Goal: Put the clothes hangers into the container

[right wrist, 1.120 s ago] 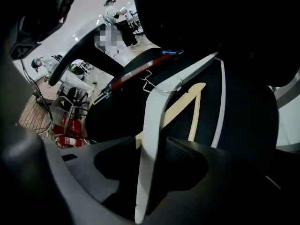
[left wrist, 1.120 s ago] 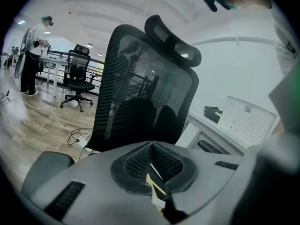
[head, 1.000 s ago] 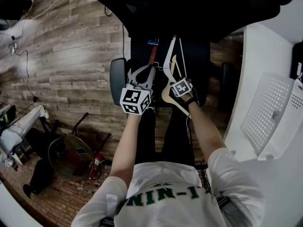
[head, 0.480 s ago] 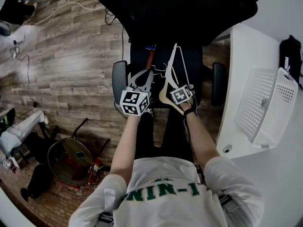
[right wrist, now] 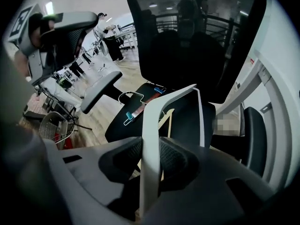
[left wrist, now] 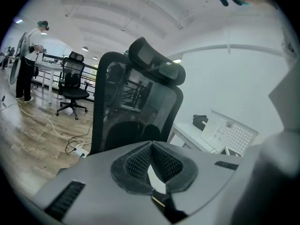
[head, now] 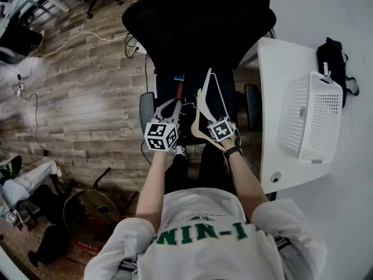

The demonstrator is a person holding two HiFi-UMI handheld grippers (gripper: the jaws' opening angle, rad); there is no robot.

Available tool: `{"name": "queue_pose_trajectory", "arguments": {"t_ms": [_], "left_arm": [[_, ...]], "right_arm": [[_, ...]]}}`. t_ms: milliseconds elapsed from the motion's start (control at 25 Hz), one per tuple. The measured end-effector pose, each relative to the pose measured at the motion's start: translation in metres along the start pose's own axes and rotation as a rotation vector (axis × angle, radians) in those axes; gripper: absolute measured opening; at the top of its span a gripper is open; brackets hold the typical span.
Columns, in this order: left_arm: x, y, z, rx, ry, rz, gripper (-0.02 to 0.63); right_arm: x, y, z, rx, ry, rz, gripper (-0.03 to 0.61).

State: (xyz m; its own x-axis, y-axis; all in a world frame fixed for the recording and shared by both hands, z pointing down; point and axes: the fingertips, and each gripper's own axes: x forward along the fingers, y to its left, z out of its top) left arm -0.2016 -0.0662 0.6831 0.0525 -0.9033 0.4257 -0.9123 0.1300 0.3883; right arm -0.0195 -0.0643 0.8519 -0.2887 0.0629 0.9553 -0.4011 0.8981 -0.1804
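Note:
My right gripper (head: 214, 120) (right wrist: 150, 149) is shut on the broad arm of a white hanger (head: 202, 95) (right wrist: 151, 125), held up over the black office chair's seat (head: 227, 107). A tan wooden strip (right wrist: 167, 118) shows just behind the hanger; I cannot tell whether it is gripped too. A red-brown hanger with blue clips (head: 178, 86) (right wrist: 140, 109) lies on the seat. My left gripper (head: 173, 102) (left wrist: 151, 146) hovers beside it, tips together with nothing between them. The white perforated basket (head: 309, 115) (left wrist: 229, 135) stands on the white table (head: 269, 156) at the right.
The chair's tall backrest (head: 198, 22) (left wrist: 136, 102) and armrests (head: 145, 109) flank the seat. A black bag (head: 332, 63) lies beyond the basket. Cables (head: 87, 37) run over the wooden floor, and a wire bin (head: 90, 206) stands at the lower left.
Both grippers have risen over the seat, the right one carrying the white hanger. The table and basket have come further into the head view.

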Motion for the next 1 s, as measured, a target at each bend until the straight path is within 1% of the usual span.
{"name": "queue_pose_trajectory", "arguments": {"t_ms": [120,280,400,640,800,1000], "left_arm": [[-0.019,-0.013,0.016,0.026,-0.013,-0.027,0.009],[-0.040,-0.030,0.034,0.075,-0.014,-0.063,0.009],[-0.055,-0.037,0.046,0.082,-0.021,-0.081,0.009],[-0.072,-0.063,0.067,0.126,-0.048,-0.118,0.009],[-0.081,-0.086,0.086,0.155,-0.055,-0.146,0.009],[-0.092,-0.117,0.126,0.183,-0.113,-0.196,0.009]], "right_arm": [[-0.035,0.009,0.013,-0.003,-0.099,-0.037,0.127],[-0.079,0.025,0.016,0.029,-0.166,-0.045,0.127],[-0.107,0.035,0.015,0.063,-0.211,-0.056,0.127],[-0.168,0.038,0.014,0.107,-0.339,-0.101,0.127],[-0.211,0.040,0.019,0.151,-0.456,-0.098,0.127],[-0.271,0.041,0.032,0.144,-0.576,-0.113,0.126]]}}
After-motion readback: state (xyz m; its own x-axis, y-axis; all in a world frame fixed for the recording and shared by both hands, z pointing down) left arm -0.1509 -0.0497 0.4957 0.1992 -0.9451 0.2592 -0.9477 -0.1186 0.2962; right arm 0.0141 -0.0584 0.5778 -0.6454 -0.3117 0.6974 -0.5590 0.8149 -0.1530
